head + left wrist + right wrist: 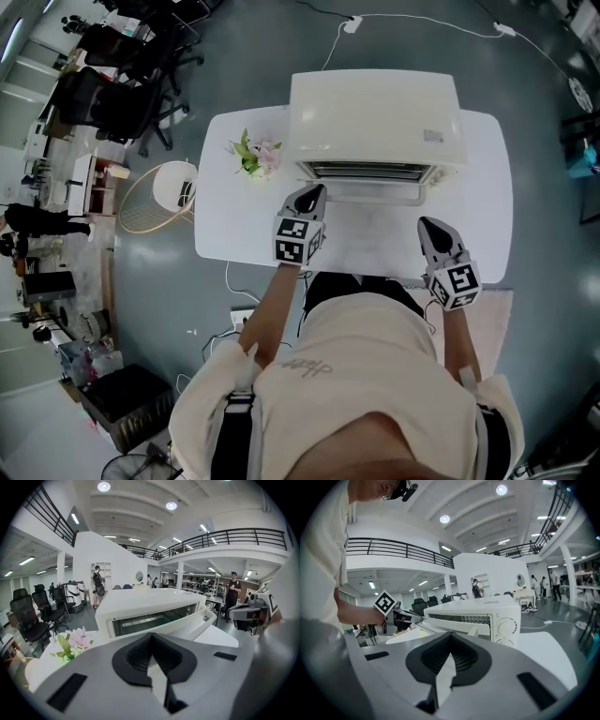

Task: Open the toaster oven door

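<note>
A white toaster oven [375, 112] stands at the back of the white table [234, 225]. Its door [375, 192] hangs folded down toward me, and the wire rack shows inside. My left gripper [313, 193] is shut with nothing between its fingers, its tip at the door's left end. In the left gripper view the oven [140, 604], the door's handle [213, 620] and my left gripper [151, 639] appear. My right gripper [427, 225] is shut and empty, off the door's right front. The right gripper view shows the oven [487, 609], its dial [505, 627] and my right gripper [451, 639].
A small bunch of flowers [255, 155] stands on the table left of the oven. A round wire basket [155, 197] sits on the floor to the left. Office chairs [122, 103] stand further back. A cable [422, 19] runs across the floor behind the table.
</note>
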Demonstrator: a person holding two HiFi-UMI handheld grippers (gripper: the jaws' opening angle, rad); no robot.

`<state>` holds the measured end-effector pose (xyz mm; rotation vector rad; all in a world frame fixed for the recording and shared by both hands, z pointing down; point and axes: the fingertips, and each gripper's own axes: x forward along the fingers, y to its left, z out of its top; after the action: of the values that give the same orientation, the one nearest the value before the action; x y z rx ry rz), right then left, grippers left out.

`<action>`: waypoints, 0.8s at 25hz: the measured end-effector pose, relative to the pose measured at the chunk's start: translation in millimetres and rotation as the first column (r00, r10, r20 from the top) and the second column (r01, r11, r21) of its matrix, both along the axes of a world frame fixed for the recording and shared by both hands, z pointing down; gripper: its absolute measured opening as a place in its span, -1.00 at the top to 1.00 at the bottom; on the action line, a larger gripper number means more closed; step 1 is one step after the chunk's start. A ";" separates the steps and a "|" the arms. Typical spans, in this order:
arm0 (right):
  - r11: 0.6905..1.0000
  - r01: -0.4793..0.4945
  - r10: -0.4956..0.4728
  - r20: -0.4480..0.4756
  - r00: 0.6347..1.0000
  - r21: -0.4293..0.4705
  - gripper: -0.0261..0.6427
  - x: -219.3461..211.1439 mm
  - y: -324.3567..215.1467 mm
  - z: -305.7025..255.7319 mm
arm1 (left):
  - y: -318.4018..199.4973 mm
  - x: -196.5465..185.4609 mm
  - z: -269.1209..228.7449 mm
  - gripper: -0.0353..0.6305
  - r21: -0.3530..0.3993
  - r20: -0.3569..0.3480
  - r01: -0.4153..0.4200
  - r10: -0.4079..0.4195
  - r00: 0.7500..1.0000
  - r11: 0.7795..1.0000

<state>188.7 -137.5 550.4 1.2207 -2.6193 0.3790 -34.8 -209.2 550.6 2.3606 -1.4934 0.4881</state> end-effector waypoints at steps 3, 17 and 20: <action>1.000 0.002 -0.001 -0.001 1.000 0.004 0.90 1.3 0.2 -1.0 | 6.0 1.8 3.4 0.84 -0.012 -0.003 -0.007 0.007 1.000 1.000; 1.000 -0.019 0.020 -0.015 1.000 0.010 0.90 -17.8 9.3 -11.0 | 38.6 13.7 25.7 0.84 -0.079 -0.042 -0.076 0.073 0.996 0.994; 1.000 -0.028 0.028 -0.014 1.000 0.013 0.90 -22.6 13.9 -12.5 | 47.6 14.4 32.6 0.84 -0.096 -0.045 -0.096 0.092 0.995 0.991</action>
<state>166.2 -123.6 537.8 1.2610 -2.5991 0.3582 -20.4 -161.5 583.2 2.3584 -1.3141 0.5206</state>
